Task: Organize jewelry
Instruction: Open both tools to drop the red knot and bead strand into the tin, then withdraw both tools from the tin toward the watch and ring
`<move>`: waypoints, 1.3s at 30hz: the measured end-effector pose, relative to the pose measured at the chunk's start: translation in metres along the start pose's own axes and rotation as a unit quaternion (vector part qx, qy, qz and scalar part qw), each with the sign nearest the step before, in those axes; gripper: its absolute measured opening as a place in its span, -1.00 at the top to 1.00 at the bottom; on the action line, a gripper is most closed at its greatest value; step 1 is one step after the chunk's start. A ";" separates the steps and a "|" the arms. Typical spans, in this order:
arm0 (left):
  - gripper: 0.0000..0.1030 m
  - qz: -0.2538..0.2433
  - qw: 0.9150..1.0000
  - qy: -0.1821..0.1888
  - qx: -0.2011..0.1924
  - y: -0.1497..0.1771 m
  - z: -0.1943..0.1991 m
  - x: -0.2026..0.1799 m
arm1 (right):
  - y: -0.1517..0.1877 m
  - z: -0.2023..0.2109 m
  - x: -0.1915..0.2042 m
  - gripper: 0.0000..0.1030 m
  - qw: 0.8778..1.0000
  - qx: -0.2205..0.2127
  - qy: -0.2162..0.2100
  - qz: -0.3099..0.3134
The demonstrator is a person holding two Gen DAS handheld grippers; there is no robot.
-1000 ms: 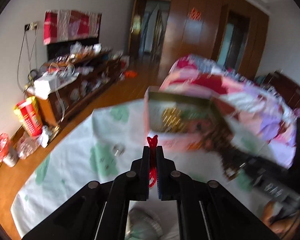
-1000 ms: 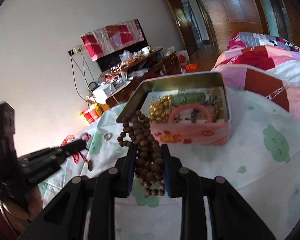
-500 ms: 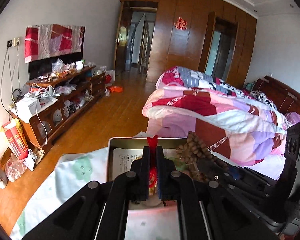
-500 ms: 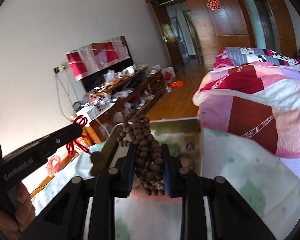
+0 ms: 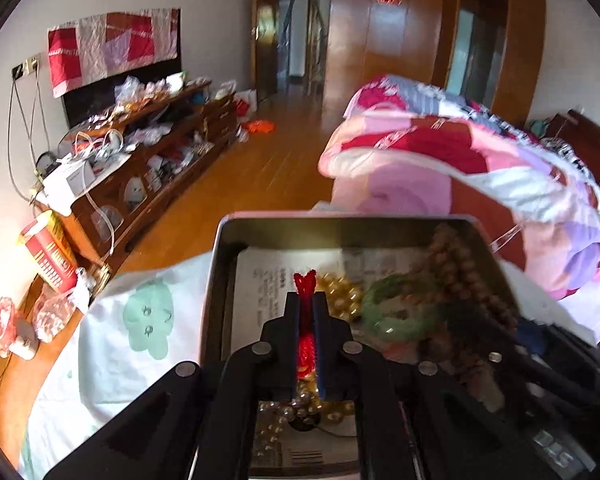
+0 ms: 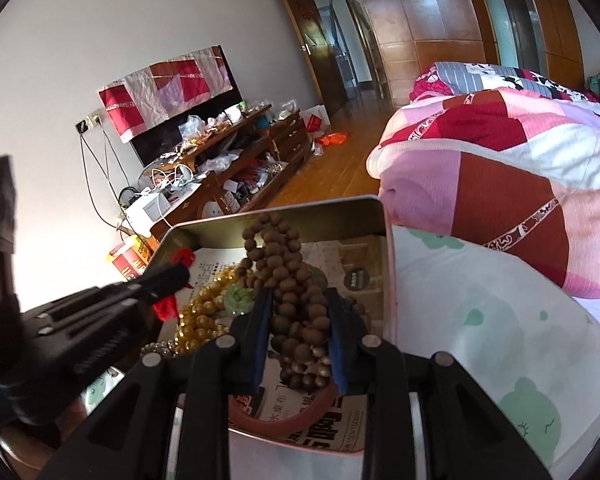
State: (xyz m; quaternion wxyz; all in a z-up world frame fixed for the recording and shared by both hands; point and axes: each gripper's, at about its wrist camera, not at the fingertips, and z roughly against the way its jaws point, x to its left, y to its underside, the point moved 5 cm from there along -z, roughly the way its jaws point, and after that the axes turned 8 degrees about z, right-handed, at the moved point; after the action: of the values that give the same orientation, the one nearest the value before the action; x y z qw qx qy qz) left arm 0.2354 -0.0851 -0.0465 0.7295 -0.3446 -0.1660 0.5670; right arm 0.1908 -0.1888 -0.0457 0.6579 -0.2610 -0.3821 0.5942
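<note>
Since a second ago both grippers have travelled from short of the tin to directly over it, so its open interior now fills the lower part of each wrist view.

The left gripper [image 5: 307, 304] is clenched on a red knotted cord [image 5: 305, 283], whose tip pokes out past the fingertips above the gold beads [image 5: 340, 294]. The right gripper [image 6: 300, 312] has the brown wooden bead strand [image 6: 284, 276] between its jaws, which are opening; the pads look to be just letting go, so the strand hangs loosely and spills ahead of and below the fingers into the tin [image 6: 386, 248]. A green bangle [image 5: 396, 304] lies just right of the left gripper, and a reddish bangle [image 6: 296, 408] lies under the right one.

To do this well, I would let the wooden beads slide off fully before lifting, so no loop catches on a pad and drags back out. The red cord should be lowered beside the gold beads rather than dropped from height, then released only when its tail is inside the rim.

The tin sits on a worktop covered by a white cloth with green cartoon prints [image 5: 146, 316]. Beyond the grippers are a folded pink and red quilt [image 6: 500, 152], a wooden floor and a cluttered low cabinet [image 5: 152, 152] to the left.
</note>
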 end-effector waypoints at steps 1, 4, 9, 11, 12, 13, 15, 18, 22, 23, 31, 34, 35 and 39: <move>0.85 0.002 1.000 -0.001 0.010 0.003 -0.002 0.001 | 0.001 0.001 0.001 0.29 1.000 -0.002 -0.005 -0.001; 0.55 0.010 1.000 -0.009 0.022 0.003 -0.004 -0.001 | 0.001 0.006 0.008 -0.18 1.000 -0.009 -0.018 0.005; -0.19 0.029 0.999 0.014 0.007 0.000 0.016 -0.002 | -0.005 0.021 0.000 -0.36 0.999 -0.041 -0.007 -0.009; -0.28 0.016 1.000 0.001 -0.010 -0.001 0.030 -0.003 | -0.007 0.030 -0.007 -0.37 0.998 -0.058 -0.005 -0.026; -0.30 0.009 1.000 -0.008 -0.020 -0.001 0.037 -0.003 | -0.009 0.034 -0.010 -0.37 0.997 -0.068 -0.001 -0.032; -0.32 0.004 0.999 -0.016 -0.027 -0.001 0.043 -0.002 | -0.010 0.039 -0.013 -0.37 0.996 -0.075 0.001 -0.038; -0.32 -0.001 0.999 -0.031 -0.035 0.003 0.053 0.003 | -0.010 0.043 -0.017 -0.40 0.995 -0.080 0.005 -0.051; -0.32 0.002 0.998 -0.041 -0.036 0.013 0.062 0.014 | -0.005 0.047 -0.018 -0.41 0.995 -0.070 0.003 -0.067; -0.32 0.021 0.998 -0.048 -0.027 0.033 0.072 0.029 | 0.012 0.058 -0.010 -0.52 0.996 -0.056 0.013 -0.073; -0.32 0.030 0.998 -0.048 -0.025 0.042 0.078 0.035 | 0.016 0.061 -0.007 -0.54 0.996 -0.053 0.013 -0.073; -0.32 0.087 0.995 -0.054 -0.022 0.079 0.102 0.068 | 0.041 0.068 0.020 -0.54 0.999 -0.025 0.012 -0.045; -0.32 0.110 0.992 -0.062 -0.028 0.090 0.112 0.078 | 0.052 0.069 0.031 -0.54 0.999 -0.012 0.022 -0.024; -0.32 0.116 0.991 -0.063 -0.029 0.093 0.115 0.081 | 0.056 0.069 0.036 -0.54 1.000 -0.008 0.023 -0.017; -0.32 0.106 0.990 -0.088 -0.041 0.106 0.127 0.086 | 0.065 0.073 0.048 -0.54 0.999 0.000 0.031 0.009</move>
State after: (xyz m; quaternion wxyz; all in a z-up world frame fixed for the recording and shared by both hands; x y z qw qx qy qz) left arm 0.1053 0.0484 -0.0427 0.6328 -0.3387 -0.2156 0.6621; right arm 0.0933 -0.1391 -0.0465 0.6645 -0.2827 -0.3590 0.5913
